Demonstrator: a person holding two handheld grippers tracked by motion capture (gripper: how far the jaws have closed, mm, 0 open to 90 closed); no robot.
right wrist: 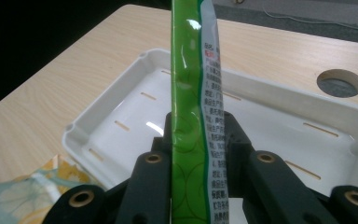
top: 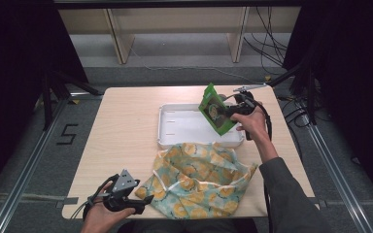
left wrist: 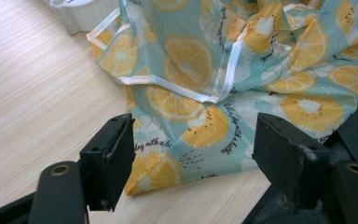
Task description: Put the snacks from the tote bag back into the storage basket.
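Note:
A green snack pouch (top: 215, 109) hangs over the right part of the white tray (top: 175, 124), pinched by my right gripper (top: 233, 113). In the right gripper view the pouch (right wrist: 193, 102) stands edge-on and upright between the two black jaws, which press on both its sides above the tray (right wrist: 121, 100). A teal cloth bag printed with orange slices (top: 199, 179) lies crumpled on the table in front of the tray. My left gripper (top: 143, 199) rests at the bag's left corner near the table's front edge, open, with the bag's corner (left wrist: 168, 163) lying between its spread jaws, untouched.
The tray sits mid-table toward the right, its front rim against the bag. Bare wood lies to the left (top: 121, 131). A round cable hole (right wrist: 340, 83) is in the tabletop beyond the tray. Black stands and cables flank the table on the floor.

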